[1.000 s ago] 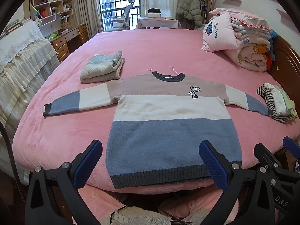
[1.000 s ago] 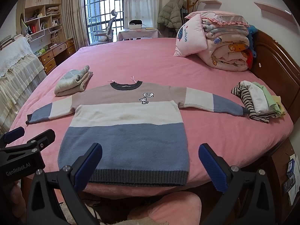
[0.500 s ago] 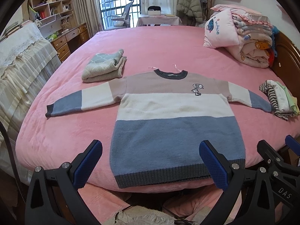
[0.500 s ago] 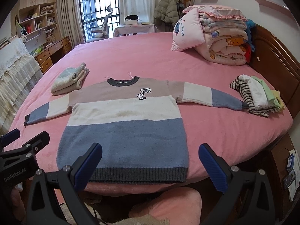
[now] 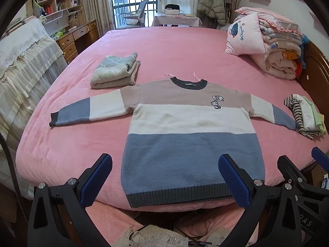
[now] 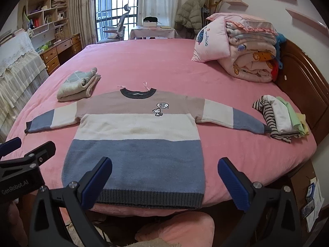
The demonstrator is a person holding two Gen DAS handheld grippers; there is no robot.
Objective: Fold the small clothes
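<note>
Sweater (image 5: 191,135) flat on pink bed (image 5: 164,47), front up, sleeves out both sides, so easy to fold. Left gripper (image 5: 165,180) and right gripper (image 6: 164,182) near bottom edge, fingers wide, holding nothing. Folded clothes (image 5: 115,70) parked aside, out of way.

the sweater (image 5: 185,127) lies flat on the bed (image 5: 164,47), hem at the near edge, collar toward the far side, both sleeves spread outward. a folded garment (image 5: 115,72) lies beyond the sweater's left sleeve, apart from it. a stack of clothes (image 5: 306,115) lies at the tip of the sweater's right sleeve, touching it. a pillow (image 5: 244,35) and a pile of quilts (image 5: 281,47) sit far right of the sweater, near the headboard (image 6: 304,86). a desk (image 5: 76,37) stands left of the bed.
</note>
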